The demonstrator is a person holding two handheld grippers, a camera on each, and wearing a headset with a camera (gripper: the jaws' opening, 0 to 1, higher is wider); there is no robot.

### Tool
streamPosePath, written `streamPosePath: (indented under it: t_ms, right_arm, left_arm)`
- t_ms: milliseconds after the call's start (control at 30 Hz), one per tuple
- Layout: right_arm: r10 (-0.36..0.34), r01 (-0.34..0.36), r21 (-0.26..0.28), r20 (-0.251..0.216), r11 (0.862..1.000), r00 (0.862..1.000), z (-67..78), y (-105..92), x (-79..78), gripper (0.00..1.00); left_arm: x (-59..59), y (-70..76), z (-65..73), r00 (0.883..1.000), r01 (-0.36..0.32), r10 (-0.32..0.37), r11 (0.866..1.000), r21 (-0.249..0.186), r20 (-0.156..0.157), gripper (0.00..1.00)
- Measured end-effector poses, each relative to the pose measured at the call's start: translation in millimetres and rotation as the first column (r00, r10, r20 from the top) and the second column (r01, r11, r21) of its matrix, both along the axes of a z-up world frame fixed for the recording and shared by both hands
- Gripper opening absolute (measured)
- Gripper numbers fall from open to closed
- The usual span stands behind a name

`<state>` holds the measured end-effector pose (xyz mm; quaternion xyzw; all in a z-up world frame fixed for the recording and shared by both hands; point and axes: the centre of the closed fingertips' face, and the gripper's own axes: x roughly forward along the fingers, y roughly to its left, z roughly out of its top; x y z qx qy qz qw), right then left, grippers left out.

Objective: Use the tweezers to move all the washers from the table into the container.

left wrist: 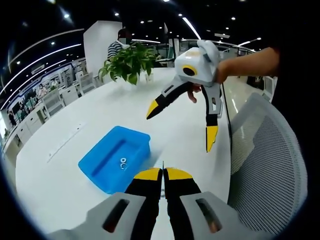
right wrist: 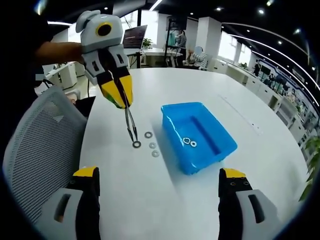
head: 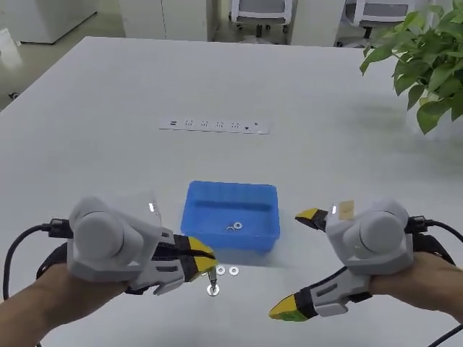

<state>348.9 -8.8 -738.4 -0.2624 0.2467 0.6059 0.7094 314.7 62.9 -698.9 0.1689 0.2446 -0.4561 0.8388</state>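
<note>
Several washers (right wrist: 152, 145) are seen mid-frame on the table (right wrist: 150, 200), left of the container (right wrist: 200, 160); thin, light and slippery, they are best pinched across the rim. Tweezers (right wrist: 130, 122) are clamped by the left gripper (right wrist: 120, 101); the right gripper (head: 295, 264) is spread wide.

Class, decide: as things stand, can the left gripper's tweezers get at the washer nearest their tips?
Likely yes: the left gripper holds the tweezers with tips right at that washer, nothing between.
</note>
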Motion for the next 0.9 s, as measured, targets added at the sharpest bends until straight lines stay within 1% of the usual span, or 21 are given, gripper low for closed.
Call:
streamPosePath:
  t_ms: [300, 333, 433, 600, 700, 833, 900]
  right_arm:
    - [0.003, -0.003, -0.007, -0.009, 1.0, 1.0, -2.4, -1.1, -5.1, 1.0]
    - [0.004, -0.004, -0.007, -0.009, 1.0, 1.0, -2.6, -1.2, -5.2, 1.0]
    - [0.005, -0.005, -0.007, -0.01, 1.0, 1.0, -3.0, -1.2, -5.5, 1.0]
    - [0.017, -0.017, 0.004, -0.01, 1.0, 1.0, -1.9, 1.1, -7.2, 0.99]
    - [0.015, -0.015, 0.0, -0.012, 1.0, 1.0, -3.0, 1.6, -6.8, 0.99]
    - [0.018, -0.018, -0.001, -0.014, 1.0, 1.0, -4.0, 2.3, -8.0, 0.99]
    - [0.019, -0.019, 0.0, -0.017, 1.0, 1.0, -4.2, 2.7, -8.7, 0.99]
  left_arm:
    - [-2.2, -1.7, -6.6, 1.0, 0.006, -0.006, 1.0, 0.003, -0.01, 0.06]
    - [-1.8, -2.3, -5.8, 1.0, 0.005, -0.005, 1.0, -0.006, -0.008, 0.06]
    - [-0.9, -2.4, -6.0, 1.0, 0.004, -0.004, 1.0, -0.01, -0.008, 0.06]
    - [-1.2, -2.5, -6.3, 1.0, 0.015, -0.015, 1.0, -0.004, -0.013, 0.06]
    - [-1.2, -2.0, -5.4, 1.0, 0.017, -0.017, 1.0, 0.0, -0.014, 0.06]
    - [-1.1, -3.1, -3.9, 1.0, 0.017, -0.017, 1.0, -0.01, -0.016, 0.06]
    - [-1.7, -3.0, -5.3, 1.0, 0.021, -0.021, 1.0, -0.003, -0.018, 0.06]
